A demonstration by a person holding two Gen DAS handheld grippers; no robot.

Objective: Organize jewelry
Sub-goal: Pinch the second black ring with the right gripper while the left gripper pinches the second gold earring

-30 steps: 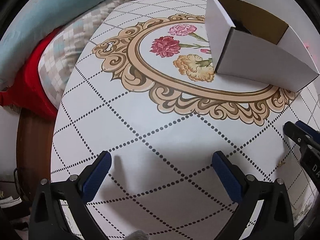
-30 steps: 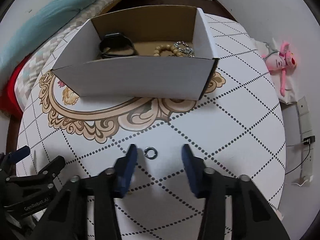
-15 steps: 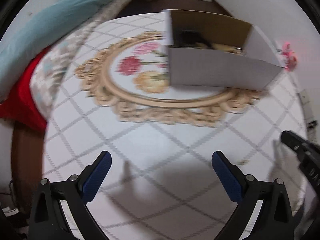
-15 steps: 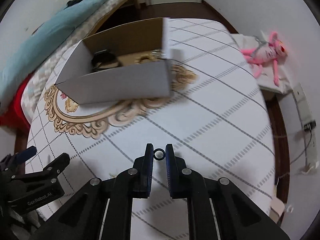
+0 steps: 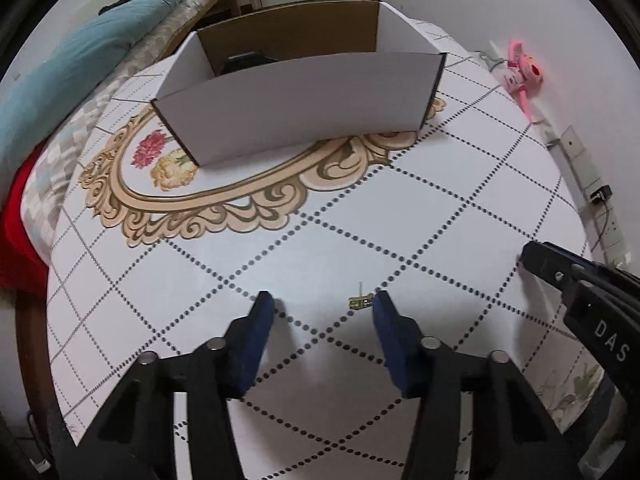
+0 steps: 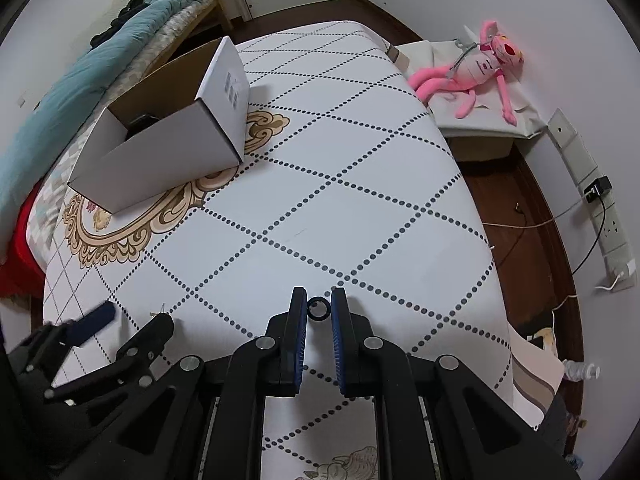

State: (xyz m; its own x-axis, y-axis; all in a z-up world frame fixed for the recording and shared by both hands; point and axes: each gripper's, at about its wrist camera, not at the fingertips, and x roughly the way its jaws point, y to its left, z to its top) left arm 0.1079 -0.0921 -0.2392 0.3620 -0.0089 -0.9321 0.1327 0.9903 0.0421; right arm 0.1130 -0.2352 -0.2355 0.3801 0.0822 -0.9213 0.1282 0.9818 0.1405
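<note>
My right gripper (image 6: 319, 307) is shut on a small dark ring (image 6: 319, 309), held above the table. My left gripper (image 5: 322, 308) is open, low over the table, with a small gold earring (image 5: 361, 301) lying just inside its right finger (image 5: 390, 332). The earring also shows in the right wrist view (image 6: 160, 312) next to the left gripper. The white cardboard box (image 5: 304, 100) stands on the floral medallion, a black item inside it (image 5: 244, 60); it also shows in the right wrist view (image 6: 168, 148).
The table (image 5: 460, 208) has a white cloth with dotted diamonds. A bed with a teal blanket (image 6: 100, 64) lies to the left. A pink plush toy (image 6: 476, 68), a power strip (image 6: 612, 232) and cables lie on the floor to the right.
My right gripper closed on the ring and lifted it away from the box. My left gripper swung right, narrowed, and lowered around the gold earring.
</note>
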